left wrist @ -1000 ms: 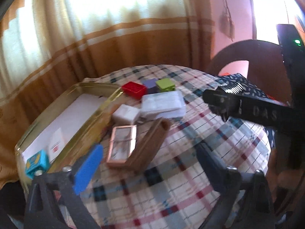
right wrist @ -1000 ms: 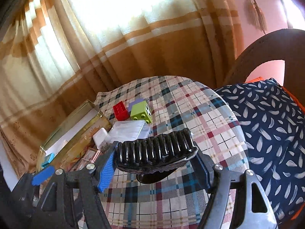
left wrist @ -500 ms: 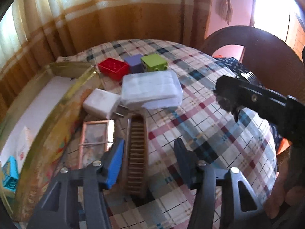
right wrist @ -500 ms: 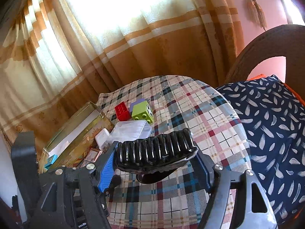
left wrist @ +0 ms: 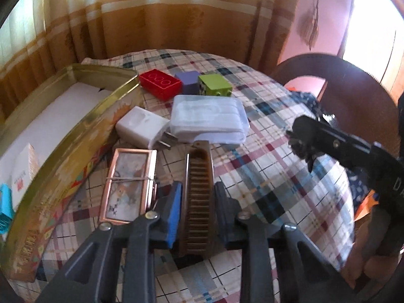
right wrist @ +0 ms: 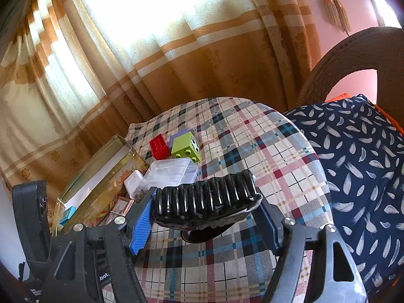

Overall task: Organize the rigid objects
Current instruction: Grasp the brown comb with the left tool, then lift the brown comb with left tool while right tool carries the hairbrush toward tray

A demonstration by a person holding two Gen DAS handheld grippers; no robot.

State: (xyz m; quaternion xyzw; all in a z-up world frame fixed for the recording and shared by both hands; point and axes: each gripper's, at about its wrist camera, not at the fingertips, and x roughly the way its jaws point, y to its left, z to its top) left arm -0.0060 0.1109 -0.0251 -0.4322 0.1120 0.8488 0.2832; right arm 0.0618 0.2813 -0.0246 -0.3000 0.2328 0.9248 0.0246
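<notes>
My left gripper is closed around a brown wooden comb that lies on the plaid tablecloth, fingers on both its long sides. My right gripper is shut on a black ribbed hair clip, held above the table; it also shows in the left wrist view. A gold tin stands at the left, with a white card and a blue cube inside. A copper-framed case, a white charger, and a clear plastic box lie near the comb.
Red, purple and green toy bricks sit at the back of the round table. A wicker chair with a navy feather-print cushion stands at the right. Curtains hang behind.
My left gripper has dropped toward the table, moved over the brown comb and closed its fingers onto it. My right gripper has stayed in place holding the hair clip.
</notes>
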